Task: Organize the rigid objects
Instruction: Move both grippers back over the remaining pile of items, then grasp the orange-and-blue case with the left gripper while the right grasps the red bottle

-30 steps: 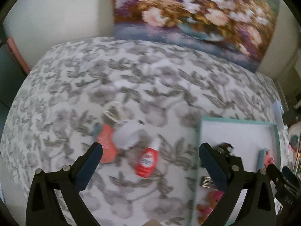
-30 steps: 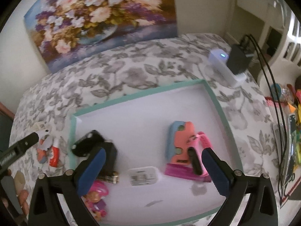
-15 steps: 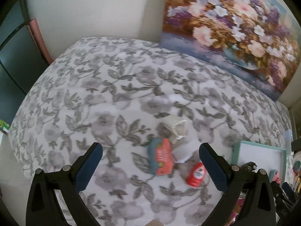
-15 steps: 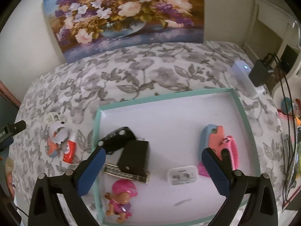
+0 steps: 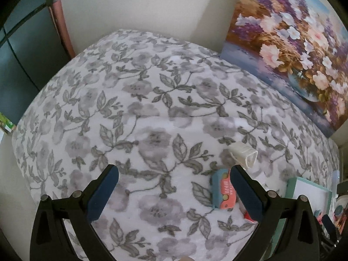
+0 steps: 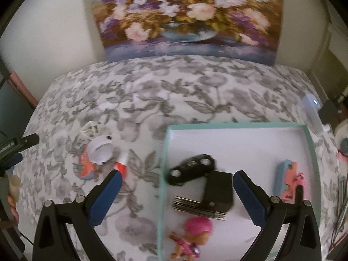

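My left hand-held gripper point(image 5: 173, 190) is wide open, nothing between the blue pads, hovering over the floral bedspread point(image 5: 152, 113). Just past its right finger: a small red-and-blue toy car point(image 5: 221, 190), a white plastic cap piece point(image 5: 243, 154) beyond it, and a bit of a red bottle point(image 5: 248, 215) mostly hidden behind the finger. The teal-rimmed tray point(image 5: 290, 187) shows at the bed's right side. A flower painting point(image 5: 289, 41) leans on the wall at the head edge.

My right hand-held gripper point(image 6: 175, 193) is also wide open and empty, held above the tray's left rim point(image 6: 163, 174). Inside the tray: a black car key fob point(image 6: 191, 169) near the left rim, a black block point(image 6: 218, 190) touching it, lying over a silver-edged flat thing point(image 6: 195, 206), a pink-haired doll point(image 6: 191, 237) at the near left corner, and a blue-and-pink toy point(image 6: 287, 180) by the right rim; a black strip crosses it, can't tell what.

On the bedspread left of the tray lies a loose cluster: white round casing point(image 6: 100, 150) on top of the toy car point(image 6: 86, 167), red bottle with white cap point(image 6: 120, 165) just beside it, white cap piece point(image 6: 89, 128) slightly toward the head edge. A white device with a lit dot point(image 6: 313, 111) sits at the bed's right edge. The left tool point(image 6: 15, 145) pokes in at the far left, a hand point(image 6: 10, 198) under it.
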### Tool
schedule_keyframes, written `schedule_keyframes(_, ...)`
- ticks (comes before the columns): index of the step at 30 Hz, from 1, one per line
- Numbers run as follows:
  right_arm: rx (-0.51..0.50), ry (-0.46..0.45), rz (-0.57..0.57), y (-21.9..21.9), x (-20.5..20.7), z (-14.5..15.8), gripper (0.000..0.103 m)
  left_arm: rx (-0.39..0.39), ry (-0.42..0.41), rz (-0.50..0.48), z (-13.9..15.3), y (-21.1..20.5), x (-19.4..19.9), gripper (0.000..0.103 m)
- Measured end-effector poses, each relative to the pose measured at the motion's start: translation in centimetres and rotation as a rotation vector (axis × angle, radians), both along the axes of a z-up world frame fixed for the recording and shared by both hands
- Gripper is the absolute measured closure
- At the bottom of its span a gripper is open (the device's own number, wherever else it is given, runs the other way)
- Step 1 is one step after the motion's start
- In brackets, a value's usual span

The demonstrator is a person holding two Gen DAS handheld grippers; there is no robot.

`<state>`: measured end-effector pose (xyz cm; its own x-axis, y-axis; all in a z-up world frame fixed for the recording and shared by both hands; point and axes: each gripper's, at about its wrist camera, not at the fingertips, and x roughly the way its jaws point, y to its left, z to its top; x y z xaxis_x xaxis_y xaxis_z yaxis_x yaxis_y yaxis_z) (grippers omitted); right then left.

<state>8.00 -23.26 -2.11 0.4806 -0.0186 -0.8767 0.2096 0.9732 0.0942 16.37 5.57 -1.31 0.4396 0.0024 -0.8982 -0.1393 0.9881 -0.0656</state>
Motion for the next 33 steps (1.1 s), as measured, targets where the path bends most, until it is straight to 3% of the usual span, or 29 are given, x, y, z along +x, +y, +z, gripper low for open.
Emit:
schedule_keyframes(12, -0.016, 0.045, 0.124, 6.5, 3.1, -2.3, 0.001, -0.073, 0.112, -0.082, -4.5, -1.4, 1.2, 0.001)
schedule_keyframes(16, -0.020, 0.073, 0.150, 7.9, 3.8, -3.6, 0.012, -0.108, 0.138, -0.122, -5.9, -2.5, 1.6, 0.001)
schedule_keyframes(22, -0.019, 0.114, 0.166, 8.7, 4.6, -5.5, 0.023, -0.106, 0.157, -0.165, -7.4, -4.0, 2.0, 0.001)
schedule_keyframes(33, -0.024, 0.141, 0.177, 8.8, 5.0, -6.9, 0.027, -0.021, 0.165, -0.193, -9.1, -5.8, 3.0, 0.001)
